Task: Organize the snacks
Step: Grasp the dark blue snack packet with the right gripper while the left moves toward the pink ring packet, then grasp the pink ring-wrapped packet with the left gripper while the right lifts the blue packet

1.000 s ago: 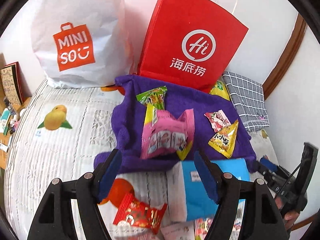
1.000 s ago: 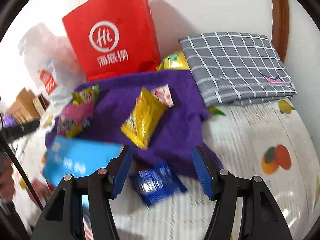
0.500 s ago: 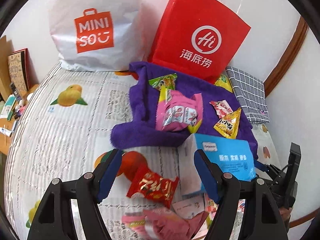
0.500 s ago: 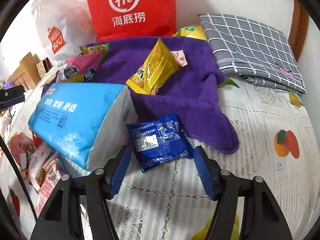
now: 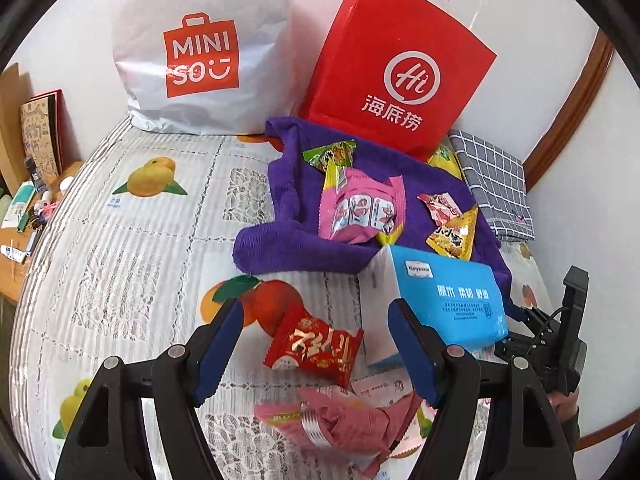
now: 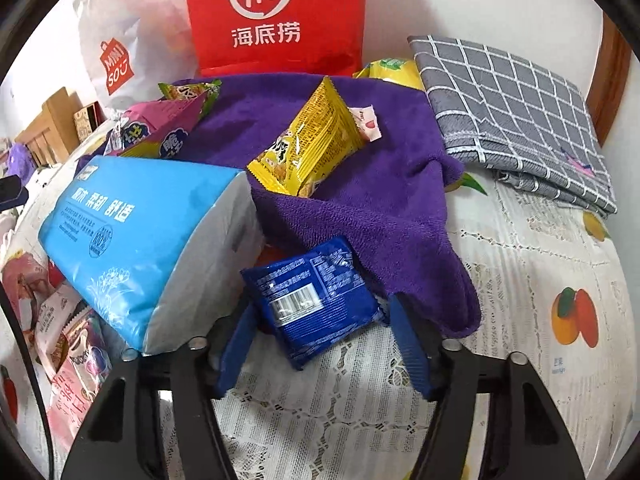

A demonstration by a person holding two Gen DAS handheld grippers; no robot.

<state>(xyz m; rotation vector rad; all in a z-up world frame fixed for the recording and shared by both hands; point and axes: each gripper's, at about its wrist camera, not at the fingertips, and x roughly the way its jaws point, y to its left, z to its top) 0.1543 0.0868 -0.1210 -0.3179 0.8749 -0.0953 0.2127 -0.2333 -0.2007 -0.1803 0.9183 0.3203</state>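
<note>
My left gripper (image 5: 314,344) is open above a red snack packet (image 5: 314,348) that lies between its fingers on the fruit-print cloth. A pink packet (image 5: 332,424) lies nearer me. My right gripper (image 6: 320,332) is open with a dark blue snack packet (image 6: 312,300) lying between its fingers, at the edge of a purple towel (image 6: 360,184). On the towel lie a yellow packet (image 6: 308,144), a pink packet (image 5: 360,212) and a green packet (image 5: 330,152). A blue tissue pack (image 6: 144,236) lies left of the blue packet.
A red paper bag (image 5: 396,68) and a white MINISO bag (image 5: 204,48) stand against the wall at the back. A folded grey checked cloth (image 6: 516,112) lies at the right. More packets (image 6: 68,344) are piled left of the tissue pack. A desk with small items (image 5: 24,200) is far left.
Both grippers have drawn back and lowered. The red packet now sits between the left fingers and the blue packet between the right fingers. Both grippers stay open.
</note>
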